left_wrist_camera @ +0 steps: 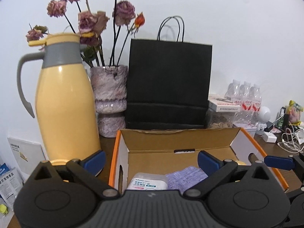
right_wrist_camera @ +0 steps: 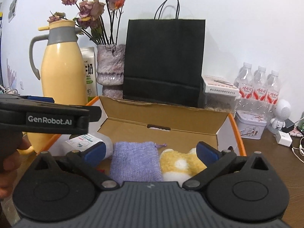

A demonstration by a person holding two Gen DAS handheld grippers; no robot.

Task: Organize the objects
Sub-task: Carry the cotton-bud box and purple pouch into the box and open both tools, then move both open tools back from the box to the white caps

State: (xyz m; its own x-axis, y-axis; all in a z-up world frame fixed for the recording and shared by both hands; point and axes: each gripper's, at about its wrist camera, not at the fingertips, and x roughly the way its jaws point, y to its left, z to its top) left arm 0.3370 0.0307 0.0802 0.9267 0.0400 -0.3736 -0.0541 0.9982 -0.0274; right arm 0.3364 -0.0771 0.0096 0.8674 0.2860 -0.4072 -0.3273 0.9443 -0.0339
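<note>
Your left gripper [left_wrist_camera: 151,162] is released, its blue pads spread wide with nothing between them, hovering over the near left part of the cardboard box [left_wrist_camera: 190,138]. Your right gripper [right_wrist_camera: 150,152] is also released and empty, poised above the box's near edge. No earlier view is here to show how the jaws came to this.

Inside the box [right_wrist_camera: 190,117], three things lie along the near side: a clear plastic tub of cotton swabs [right_wrist_camera: 89,141] at the left, a purple drawstring pouch [right_wrist_camera: 135,161] in the middle just beside it, and a fuzzy yellow-and-white cloth [right_wrist_camera: 180,163] at the right, touching the pouch. The far half of the box floor is bare cardboard.

The box's orange-trimmed walls rise on both sides, and its back flap stands upright. Close behind it stand a black paper bag [left_wrist_camera: 169,85] and a vase of dried flowers [left_wrist_camera: 111,98]; a yellow jug [left_wrist_camera: 66,104] stands just left of the box.
</note>
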